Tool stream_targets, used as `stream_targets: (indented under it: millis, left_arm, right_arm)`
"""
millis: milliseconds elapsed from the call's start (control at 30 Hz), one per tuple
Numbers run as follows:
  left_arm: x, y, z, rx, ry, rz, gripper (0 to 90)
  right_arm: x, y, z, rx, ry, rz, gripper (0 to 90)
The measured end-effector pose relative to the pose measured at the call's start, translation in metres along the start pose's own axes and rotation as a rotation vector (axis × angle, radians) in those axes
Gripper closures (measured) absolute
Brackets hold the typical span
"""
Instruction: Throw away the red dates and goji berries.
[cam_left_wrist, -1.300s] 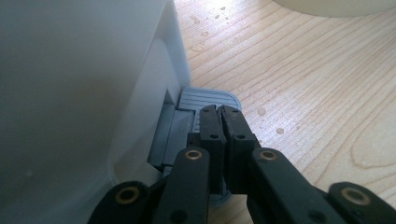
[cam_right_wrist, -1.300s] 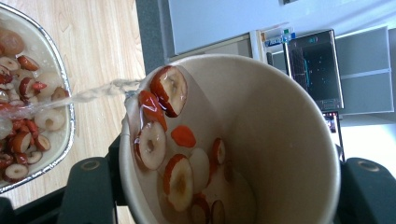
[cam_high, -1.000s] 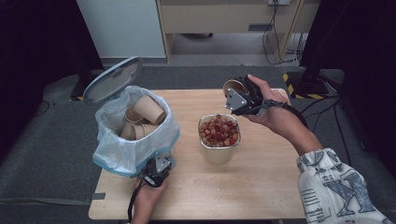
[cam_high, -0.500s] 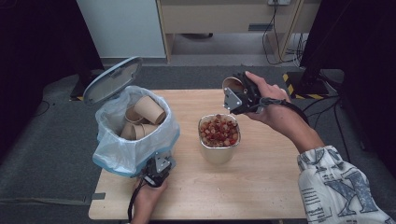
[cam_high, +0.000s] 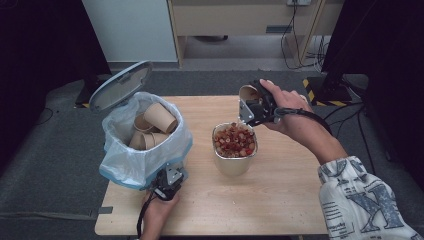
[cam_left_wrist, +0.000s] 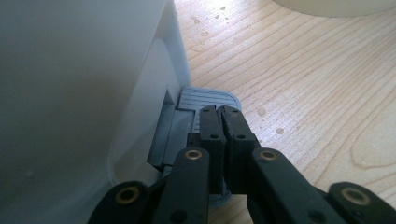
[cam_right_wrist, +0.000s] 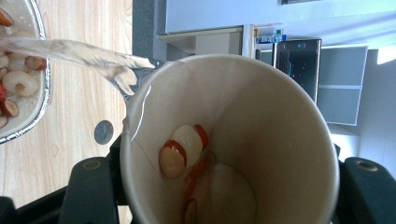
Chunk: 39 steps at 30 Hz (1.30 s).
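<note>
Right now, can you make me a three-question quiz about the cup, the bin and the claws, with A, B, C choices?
1. Where does the liquid from the cup land?
A. metal pot
B. bin
C. floor

2. What colour is the bin's bag?
A. black
B. pale blue
C. red

3. What is the left claw doing?
A. holding a cup
B. open above the table
C. shut, pressing on the bin's pedal

Answers: 1 A, the stream runs from the cup's rim to the pot. 2 B, the high view shows pale blue plastic. 3 C, its jaws meet on the grey pedal.
</note>
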<state>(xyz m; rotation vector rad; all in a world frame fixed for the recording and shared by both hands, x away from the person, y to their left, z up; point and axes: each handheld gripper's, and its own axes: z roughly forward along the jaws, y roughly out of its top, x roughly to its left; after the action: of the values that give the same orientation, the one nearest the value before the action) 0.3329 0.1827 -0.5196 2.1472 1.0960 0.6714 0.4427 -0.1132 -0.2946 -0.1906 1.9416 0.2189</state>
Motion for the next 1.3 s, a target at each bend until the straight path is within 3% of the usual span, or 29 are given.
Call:
stream_targets:
  millis: [900, 1133, 1300]
  left_arm:
    - [0.0000, 0.0000, 0.0000, 0.000, 0.000, -0.001, 87.0]
    - [-0.0001, 0.0000, 0.0000, 0.000, 0.000, -0.001, 87.0]
    - [0.0000, 0.0001, 0.0000, 0.000, -0.001, -0.001, 87.0]
  right_arm:
    - [-0.0029, 0.0000, -0.0031, -0.010, -0.001, 0.012, 34.3]
    - [-0.0030, 0.0027, -0.0034, 0.008, -0.009, -0.041, 34.3]
    - [0.0004, 0.0040, -0.0021, 0.045, -0.025, -0.134, 34.4]
